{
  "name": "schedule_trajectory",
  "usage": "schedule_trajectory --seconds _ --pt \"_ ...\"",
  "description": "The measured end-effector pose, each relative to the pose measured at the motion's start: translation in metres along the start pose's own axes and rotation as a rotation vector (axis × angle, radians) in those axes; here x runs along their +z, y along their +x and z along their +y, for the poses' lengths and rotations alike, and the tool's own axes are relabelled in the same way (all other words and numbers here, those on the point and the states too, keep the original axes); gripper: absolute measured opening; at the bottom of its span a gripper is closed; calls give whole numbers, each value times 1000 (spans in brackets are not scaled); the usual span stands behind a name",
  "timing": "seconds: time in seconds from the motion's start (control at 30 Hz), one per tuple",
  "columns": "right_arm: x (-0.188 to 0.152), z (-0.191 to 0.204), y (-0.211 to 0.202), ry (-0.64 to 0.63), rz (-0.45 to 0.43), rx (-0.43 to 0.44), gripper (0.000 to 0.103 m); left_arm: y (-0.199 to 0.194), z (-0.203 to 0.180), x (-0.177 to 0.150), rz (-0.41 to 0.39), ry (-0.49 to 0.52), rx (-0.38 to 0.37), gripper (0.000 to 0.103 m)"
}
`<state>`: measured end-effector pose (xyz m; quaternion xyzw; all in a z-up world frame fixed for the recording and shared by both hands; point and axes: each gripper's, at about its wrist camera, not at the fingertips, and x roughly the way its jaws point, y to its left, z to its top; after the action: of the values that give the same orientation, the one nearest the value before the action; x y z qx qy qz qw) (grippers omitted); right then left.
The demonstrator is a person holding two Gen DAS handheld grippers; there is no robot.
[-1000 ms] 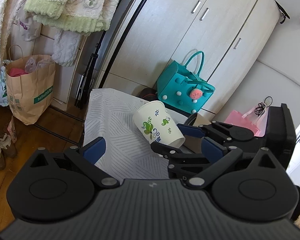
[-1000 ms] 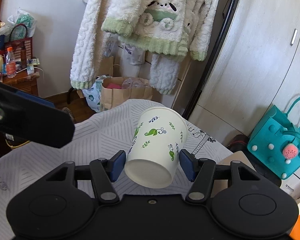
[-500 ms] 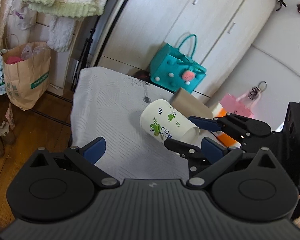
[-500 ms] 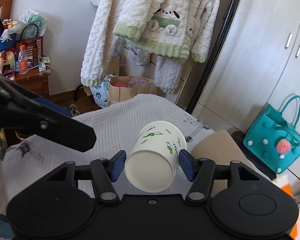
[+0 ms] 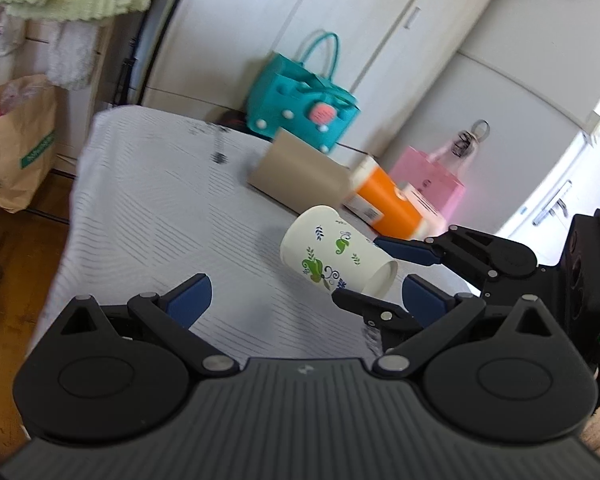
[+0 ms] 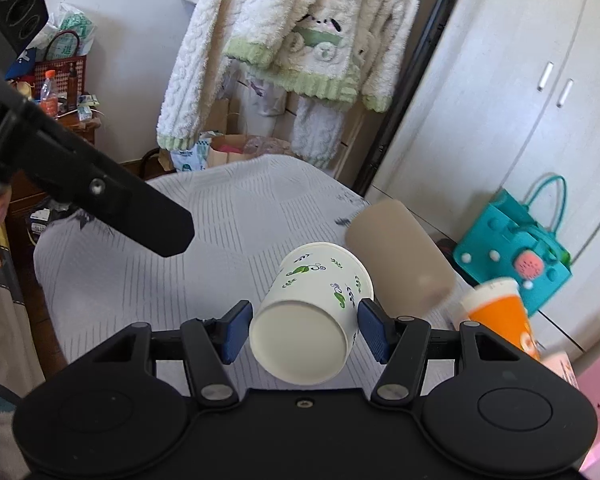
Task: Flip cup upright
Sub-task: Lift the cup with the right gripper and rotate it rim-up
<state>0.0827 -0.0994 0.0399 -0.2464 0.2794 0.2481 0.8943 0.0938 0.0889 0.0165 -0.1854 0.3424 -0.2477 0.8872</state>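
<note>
A white paper cup with green leaf prints (image 6: 312, 312) is held on its side above the table, base toward the right wrist camera and rim pointing away. My right gripper (image 6: 303, 331) is shut on it near the base, one blue pad on each side. In the left wrist view the cup (image 5: 332, 252) hangs in the air above the grey striped tablecloth (image 5: 160, 216), gripped by the right gripper (image 5: 384, 268). My left gripper (image 5: 304, 300) is open and empty, to the left of the cup and apart from it.
A brown paper roll (image 6: 400, 252) lies on the table just behind the cup. An orange cup (image 6: 500, 316) and small boxes sit at the table's right edge. A teal bag (image 6: 516, 248), a pink bag (image 5: 432, 180) and a wardrobe stand beyond. Clothes hang behind the table.
The right gripper has carried the cup down and to the right over the table, tipping it closer to horizontal. The left gripper has stayed open and shifted its view.
</note>
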Motion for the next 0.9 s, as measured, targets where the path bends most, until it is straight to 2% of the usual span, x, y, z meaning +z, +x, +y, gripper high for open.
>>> schedule_trajectory --seconds 0.23,0.67,0.9 --pt "-24 -10 -18 31 15 -14 63 11 -26 -8 51 21 -50 103" --pt "-59 -32 -22 140 12 -37 63 45 -46 -14 124 41 -30 103" --pt "-71 -40 -15 181 33 -16 63 57 -53 -13 108 48 -70 103"
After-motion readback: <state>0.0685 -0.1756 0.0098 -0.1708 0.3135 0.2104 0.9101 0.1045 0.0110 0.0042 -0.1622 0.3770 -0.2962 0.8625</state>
